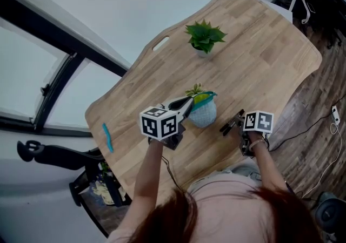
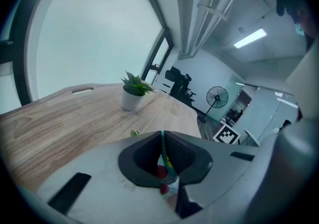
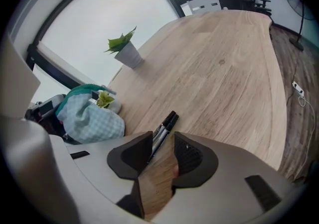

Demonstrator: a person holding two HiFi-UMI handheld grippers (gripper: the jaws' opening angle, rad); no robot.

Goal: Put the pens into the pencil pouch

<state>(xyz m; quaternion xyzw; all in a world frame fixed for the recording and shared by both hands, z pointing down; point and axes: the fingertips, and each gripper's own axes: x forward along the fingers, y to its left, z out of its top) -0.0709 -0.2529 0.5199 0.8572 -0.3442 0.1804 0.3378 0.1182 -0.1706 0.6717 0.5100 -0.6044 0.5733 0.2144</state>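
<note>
Pencil pouch (image 1: 204,113): blue check, teal zip, near the front edge of the surface (image 1: 259,58). Left gripper (image 1: 187,105): fingers clenched on the pouch's zip rim. Right gripper (image 3: 162,149): fingers released, spread around black pens (image 3: 164,124) lying beside the pouch. Potted plant (image 1: 204,36): toward the far edge.

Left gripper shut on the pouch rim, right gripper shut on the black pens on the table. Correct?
Not quite. The right gripper is open: the right gripper view shows its jaws standing apart, with the black pens lying loose between them on the table. The rest holds: the left gripper is shut on the rim of the pouch.
</note>
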